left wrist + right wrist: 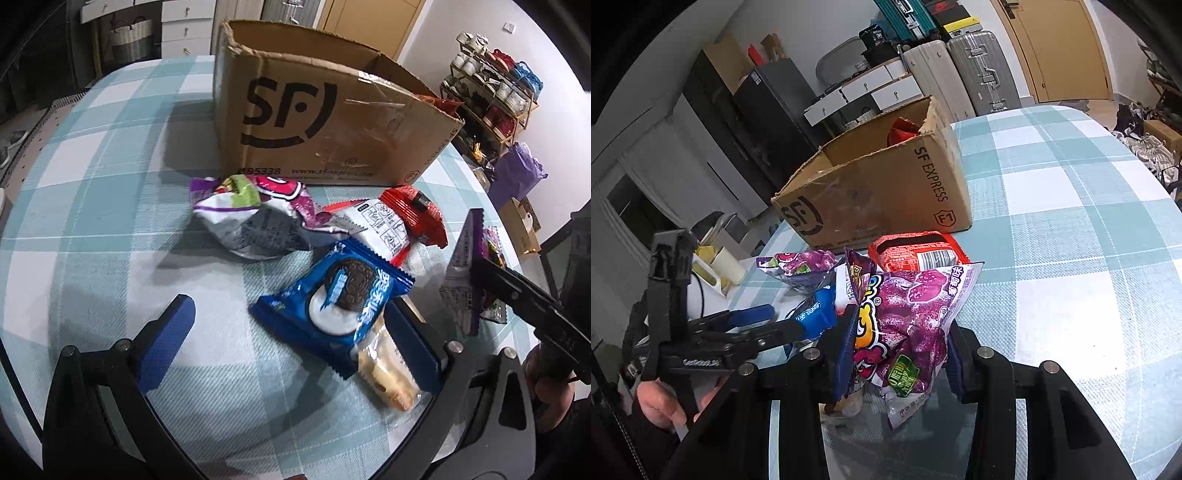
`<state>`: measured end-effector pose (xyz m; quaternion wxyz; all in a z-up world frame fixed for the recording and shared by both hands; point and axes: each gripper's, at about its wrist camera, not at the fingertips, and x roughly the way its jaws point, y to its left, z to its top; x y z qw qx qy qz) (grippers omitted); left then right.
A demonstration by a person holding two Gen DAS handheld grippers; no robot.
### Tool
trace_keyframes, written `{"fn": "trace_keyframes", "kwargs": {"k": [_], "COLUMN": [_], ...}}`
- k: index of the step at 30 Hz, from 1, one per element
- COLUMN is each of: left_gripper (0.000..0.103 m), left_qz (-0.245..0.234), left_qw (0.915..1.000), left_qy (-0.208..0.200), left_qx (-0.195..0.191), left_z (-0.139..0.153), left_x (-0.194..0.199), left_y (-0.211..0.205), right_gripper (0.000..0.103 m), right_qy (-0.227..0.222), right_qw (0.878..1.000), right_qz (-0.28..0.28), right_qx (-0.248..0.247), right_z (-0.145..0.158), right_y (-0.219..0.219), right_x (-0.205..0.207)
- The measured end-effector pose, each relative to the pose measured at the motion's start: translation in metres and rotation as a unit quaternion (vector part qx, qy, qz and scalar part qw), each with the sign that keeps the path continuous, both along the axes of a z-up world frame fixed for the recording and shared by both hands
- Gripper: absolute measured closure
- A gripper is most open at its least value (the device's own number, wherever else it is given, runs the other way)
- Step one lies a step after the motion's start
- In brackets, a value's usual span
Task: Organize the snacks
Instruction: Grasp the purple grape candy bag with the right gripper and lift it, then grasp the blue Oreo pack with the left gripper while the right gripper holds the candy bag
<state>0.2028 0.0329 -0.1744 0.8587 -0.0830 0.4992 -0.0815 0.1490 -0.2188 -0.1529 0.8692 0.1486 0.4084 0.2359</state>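
Observation:
An open SF cardboard box stands at the back of the checked table; it also shows in the right wrist view with a red packet inside. In front of it lie a purple-and-white bag, a red-and-white packet, a blue Oreo pack and a clear-wrapped pastry under it. My left gripper is open, with the Oreo pack between its blue pads. My right gripper is shut on a purple grape candy bag, which also shows at the right of the left wrist view.
A shelf of shoes and a purple bag stand beyond the table's right side. Suitcases and white drawers line the far wall. White containers sit at the table's left edge.

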Motion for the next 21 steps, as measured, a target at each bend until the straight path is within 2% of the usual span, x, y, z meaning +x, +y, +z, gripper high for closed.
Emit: {"fn": "trace_keyframes", "kwargs": {"k": [15,18,20,21], "left_gripper": [0.003,0.008,0.023,0.025], "left_qz": [-0.020,-0.023,-0.027,-0.032], "left_qw": [0.9997,0.9996,0.9995,0.9994], "left_qy": [0.000,-0.003,-0.008,-0.010], "left_qx": [-0.017,-0.018,-0.013,-0.009], "left_z": [-0.007,-0.007,-0.006,-0.005], "left_x": [0.030,0.036,0.034,0.034], "left_y": [-0.006,-0.007,-0.008,-0.010], "right_gripper": [0.062,0.062,0.062,0.062], "right_qy": [-0.001,0.001,0.001,0.001], "right_qw": [1.000,1.000,1.000,1.000], "right_qz": [-0.007,-0.007,-0.007,-0.007], "right_qx": [0.004,0.005,0.006,0.006], "right_z": [-0.001,-0.001,-0.002,-0.002], "right_y": [-0.007,-0.007,-0.008,-0.008], "right_x": [-0.005,-0.005,-0.004,-0.005]}}
